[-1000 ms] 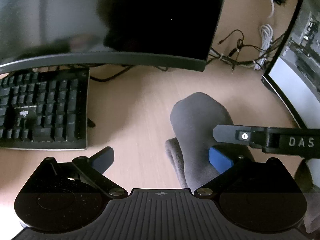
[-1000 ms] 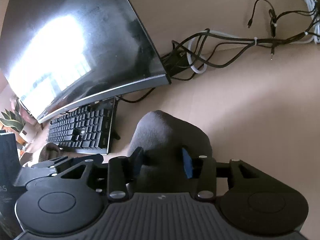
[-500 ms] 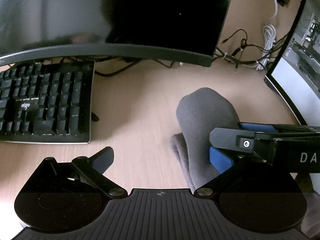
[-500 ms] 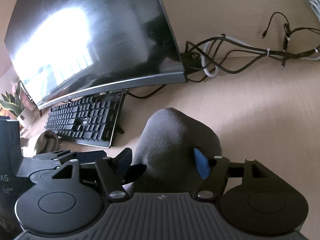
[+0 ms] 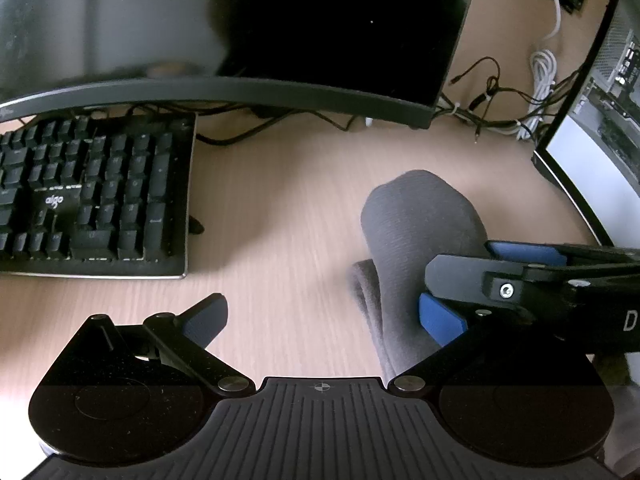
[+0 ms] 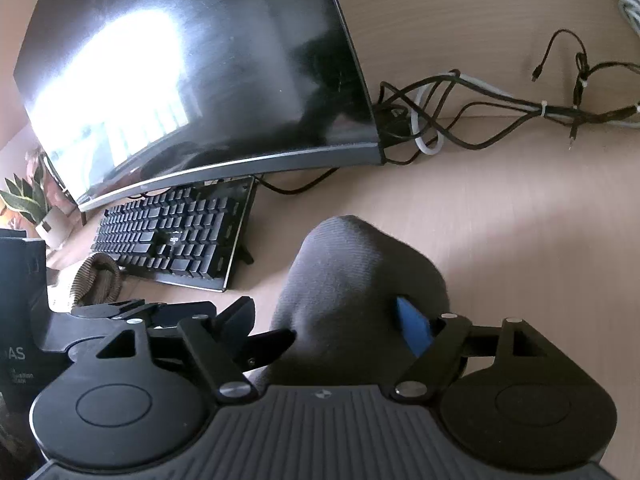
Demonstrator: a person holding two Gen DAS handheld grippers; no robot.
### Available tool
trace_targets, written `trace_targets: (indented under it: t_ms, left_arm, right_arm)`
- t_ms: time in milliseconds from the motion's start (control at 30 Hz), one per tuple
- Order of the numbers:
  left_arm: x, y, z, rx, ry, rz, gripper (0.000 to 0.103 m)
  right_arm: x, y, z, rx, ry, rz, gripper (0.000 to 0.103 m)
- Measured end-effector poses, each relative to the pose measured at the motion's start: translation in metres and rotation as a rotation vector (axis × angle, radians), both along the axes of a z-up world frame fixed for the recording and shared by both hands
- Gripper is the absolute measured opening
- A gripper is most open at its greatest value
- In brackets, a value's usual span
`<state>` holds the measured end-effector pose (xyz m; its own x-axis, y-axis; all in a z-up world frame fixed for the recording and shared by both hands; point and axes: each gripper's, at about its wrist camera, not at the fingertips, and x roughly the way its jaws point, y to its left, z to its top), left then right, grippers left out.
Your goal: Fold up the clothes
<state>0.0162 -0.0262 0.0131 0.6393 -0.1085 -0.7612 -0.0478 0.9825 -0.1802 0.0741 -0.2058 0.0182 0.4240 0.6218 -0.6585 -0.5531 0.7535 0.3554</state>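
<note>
Pale wood-grain desk fills both views, with a dark monitor and keyboard at upper left. The grey sock lies right of centre, long axis running up the frame, rounded end toward the monitor. The left gripper is spread wide; the right gripper is spread around the sock. Only the right view shows a plant; only the left shows a second screen.

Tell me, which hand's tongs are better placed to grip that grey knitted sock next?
Right, probably. The right tongs stand open astride the grey knitted sock, one finger on either side. The left tongs, also open, have it only beside one finger.
</note>
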Motion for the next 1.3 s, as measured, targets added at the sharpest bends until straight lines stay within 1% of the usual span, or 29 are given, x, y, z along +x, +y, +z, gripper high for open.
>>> trace_targets:
  t_ms: [33,67,100,133,200,267,333,367,467,567,700,800,900,933,1000,1067,1133,1200,1300]
  left_arm:
    - [0.0,0.001,0.0,0.005,0.001,0.003,0.103]
    - [0.0,0.001,-0.001,0.01,0.002,0.007,0.103]
    - [-0.001,0.002,-0.001,0.015,0.004,0.011,0.103]
    - [-0.001,0.004,-0.002,0.014,0.006,0.017,0.103]
    - [-0.002,0.007,-0.003,0.009,0.013,0.028,0.103]
    - [-0.002,0.009,-0.004,0.012,0.016,0.035,0.103]
    - [-0.002,0.009,-0.004,0.017,0.017,0.039,0.103]
    - [-0.001,0.008,-0.004,0.019,0.018,0.039,0.103]
    - [0.0,0.007,-0.004,0.026,0.017,0.034,0.103]
    - [0.001,0.008,-0.005,0.019,0.018,0.03,0.103]
    - [0.003,0.01,-0.006,0.02,0.022,0.029,0.103]
    - [0.004,0.012,-0.007,0.012,0.027,0.029,0.103]
    - [0.004,0.012,-0.007,0.01,0.029,0.026,0.103]
    - [0.004,0.011,-0.007,0.011,0.031,0.024,0.103]
    - [0.004,0.011,-0.006,0.015,0.036,0.027,0.103]
    - [0.004,0.014,-0.004,0.009,0.045,0.033,0.103]
    - [0.003,0.017,0.003,-0.011,0.046,0.043,0.103]
    - [0.001,0.019,0.014,-0.028,0.02,0.048,0.103]
    - [0.002,0.016,0.033,-0.089,-0.039,0.016,0.103]
  right_arm:
    - [0.001,0.001,0.004,-0.015,-0.015,0.007,0.072]
    - [0.0,0.003,0.008,-0.036,-0.044,0.015,0.064]
    - [-0.002,0.005,0.013,-0.063,-0.087,0.023,0.043]
    - [-0.002,0.008,0.016,-0.075,-0.112,0.031,0.034]
    - [0.0,0.013,0.022,-0.093,-0.15,0.047,0.034]
    - [0.006,0.019,0.018,-0.082,-0.126,0.055,0.035]
    - [0.015,0.025,0.006,-0.089,-0.078,0.059,0.042]
    - [0.019,0.027,0.0,-0.088,-0.056,0.054,0.042]
    - [0.02,0.025,0.0,-0.076,-0.046,0.05,0.046]
    - [0.019,0.015,0.004,-0.053,-0.038,0.04,0.046]
    - [0.007,-0.013,0.01,-0.003,-0.011,-0.021,0.046]
    - [-0.007,-0.033,0.014,0.042,0.025,-0.044,0.046]
    - [-0.02,-0.035,0.002,0.028,0.095,-0.027,0.046]
    - [-0.024,-0.034,-0.004,0.009,0.098,-0.034,0.048]
    - [-0.025,-0.033,-0.009,0.002,0.096,-0.049,0.056]
    - [-0.024,-0.033,-0.009,0.005,0.097,-0.055,0.057]
    - [-0.027,-0.033,-0.008,-0.01,0.08,-0.055,0.058]
    - [-0.03,-0.032,-0.008,-0.027,0.064,-0.055,0.059]
    - [-0.032,-0.029,-0.008,-0.05,0.046,-0.045,0.06]
